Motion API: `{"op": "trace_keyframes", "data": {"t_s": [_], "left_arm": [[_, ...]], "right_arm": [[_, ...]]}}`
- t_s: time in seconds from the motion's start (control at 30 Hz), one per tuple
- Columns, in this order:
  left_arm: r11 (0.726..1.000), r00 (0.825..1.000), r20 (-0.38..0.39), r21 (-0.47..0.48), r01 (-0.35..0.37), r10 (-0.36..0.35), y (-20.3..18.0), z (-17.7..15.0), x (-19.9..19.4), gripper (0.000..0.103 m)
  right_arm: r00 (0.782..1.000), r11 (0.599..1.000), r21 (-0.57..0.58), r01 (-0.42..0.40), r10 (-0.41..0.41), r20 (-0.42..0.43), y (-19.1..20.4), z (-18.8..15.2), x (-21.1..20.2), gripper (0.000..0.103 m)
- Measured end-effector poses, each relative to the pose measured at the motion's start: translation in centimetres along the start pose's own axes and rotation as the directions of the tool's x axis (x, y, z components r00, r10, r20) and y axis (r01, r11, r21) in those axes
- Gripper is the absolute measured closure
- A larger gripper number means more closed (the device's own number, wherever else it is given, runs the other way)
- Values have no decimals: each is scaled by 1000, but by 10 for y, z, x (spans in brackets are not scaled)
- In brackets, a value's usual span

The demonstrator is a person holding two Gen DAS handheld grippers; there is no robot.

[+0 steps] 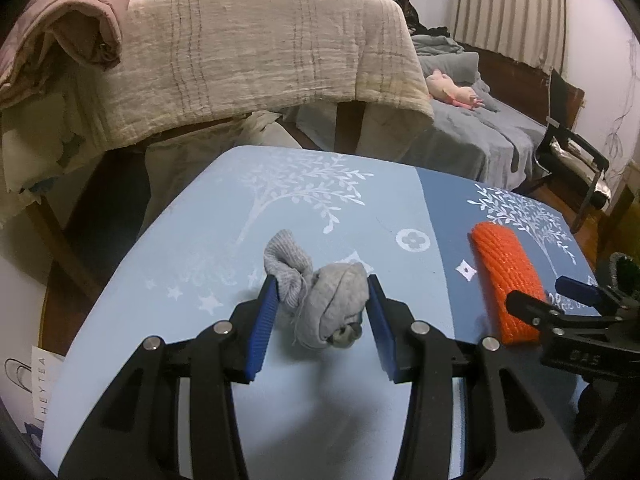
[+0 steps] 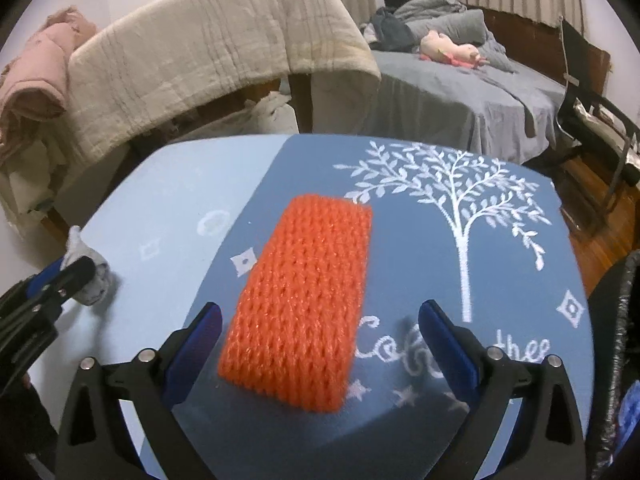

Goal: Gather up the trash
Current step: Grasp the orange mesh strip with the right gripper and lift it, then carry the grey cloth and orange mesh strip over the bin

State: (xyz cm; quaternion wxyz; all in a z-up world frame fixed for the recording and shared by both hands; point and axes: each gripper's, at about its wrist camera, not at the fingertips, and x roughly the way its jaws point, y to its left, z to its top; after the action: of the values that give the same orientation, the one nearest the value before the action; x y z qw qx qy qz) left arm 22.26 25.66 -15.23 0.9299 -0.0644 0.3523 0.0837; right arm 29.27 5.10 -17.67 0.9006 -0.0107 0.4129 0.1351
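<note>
Grey sock wad point(image 1: 332, 304) pinched in left hand-held gripper point(image 1: 322, 312); right hand-held gripper point(image 2: 320, 344), spread, should centre on orange foam net point(image 2: 304, 304) before closing, 12 o'clock

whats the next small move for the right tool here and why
Probably ease the right tool forward and down over the orange foam net, then close. Its jaws stand open with the net between them but untouched, while the left tool already grips the grey sock.
</note>
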Motion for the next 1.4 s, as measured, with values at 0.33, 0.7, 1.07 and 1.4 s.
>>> {"op": "trace_keyframes", "data": {"t_s": [0.33, 0.7, 1.07, 1.4], "left_arm": [[1000, 1000, -11, -5, 6, -6, -1, -4, -1, 60], [999, 999, 11, 34, 40, -41, -27, -7, -22, 60], [991, 992, 61, 82, 108, -114, -73, -5, -61, 60], [977, 978, 100, 124, 171, -184, -120, -3, -100, 60]], "right_arm": [[997, 998, -1, -64, 64, -35, 1, -3, 4, 49], [987, 987, 5, -159, 159, -10, -12, -8, -31, 75], [982, 987, -10, -158, 158, 99, -37, -6, -104, 75], [979, 991, 14, -131, 127, 157, -74, -17, -158, 75]]}}
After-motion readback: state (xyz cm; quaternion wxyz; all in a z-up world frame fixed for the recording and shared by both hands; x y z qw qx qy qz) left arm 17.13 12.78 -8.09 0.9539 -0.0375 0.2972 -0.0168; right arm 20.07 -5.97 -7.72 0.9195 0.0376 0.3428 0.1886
